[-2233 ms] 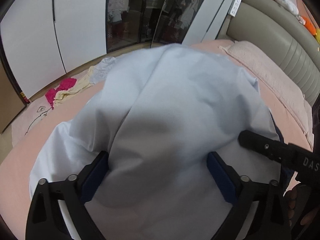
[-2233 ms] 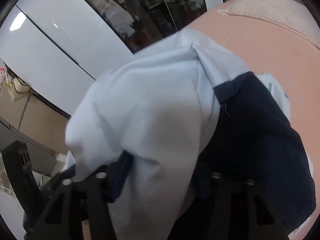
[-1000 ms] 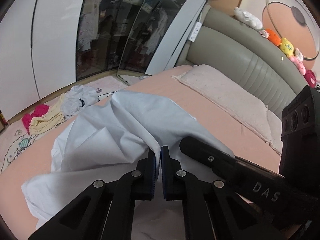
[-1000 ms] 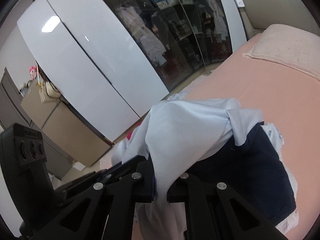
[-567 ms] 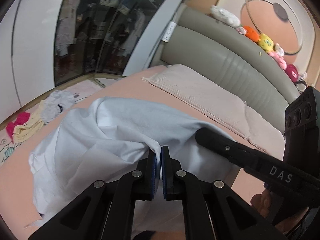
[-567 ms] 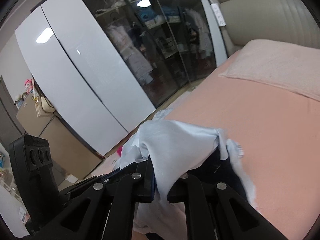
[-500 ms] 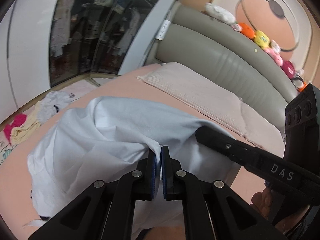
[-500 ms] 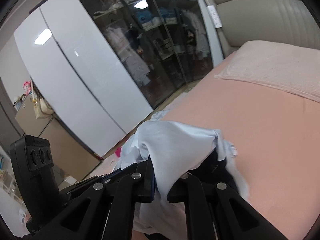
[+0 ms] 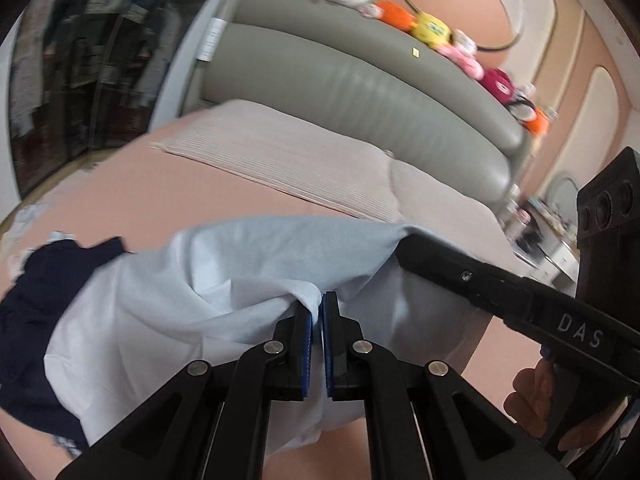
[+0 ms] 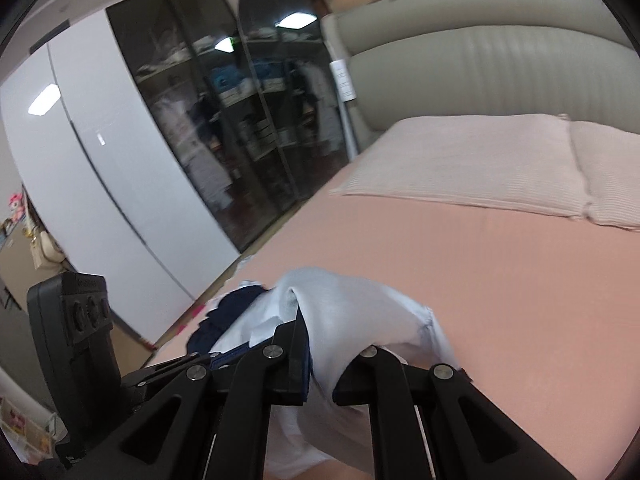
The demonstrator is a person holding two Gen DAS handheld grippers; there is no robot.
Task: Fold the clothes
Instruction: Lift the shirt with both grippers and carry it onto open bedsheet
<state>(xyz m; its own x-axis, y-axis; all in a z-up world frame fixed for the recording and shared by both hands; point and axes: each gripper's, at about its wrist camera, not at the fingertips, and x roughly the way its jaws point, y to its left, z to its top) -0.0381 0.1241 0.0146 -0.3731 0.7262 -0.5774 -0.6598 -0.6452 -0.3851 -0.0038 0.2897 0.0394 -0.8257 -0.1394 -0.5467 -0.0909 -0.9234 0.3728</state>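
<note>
A pale blue shirt (image 9: 208, 292) with a navy part (image 9: 36, 304) hangs above the pink bed (image 9: 168, 196), held up by both grippers. My left gripper (image 9: 316, 304) is shut on a fold of its pale blue cloth. In the left wrist view the right gripper (image 9: 404, 242) comes in from the right, its tip under the shirt's edge. In the right wrist view the pale blue shirt (image 10: 360, 304) drapes over my right gripper (image 10: 320, 344), which is shut on the cloth. Its navy part (image 10: 224, 316) hangs to the left.
Two pink pillows (image 10: 472, 160) lie at the head of the bed (image 10: 460, 256) below a grey padded headboard (image 9: 360, 80) topped with soft toys (image 9: 432, 28). White and dark glass wardrobe doors (image 10: 168, 152) stand along the left. A person's hand (image 9: 532, 396) holds the right gripper's handle.
Both grippers have swung with the shirt toward the head of the bed and risen a little. The shirt now hangs clear of the bed, navy part on the left.
</note>
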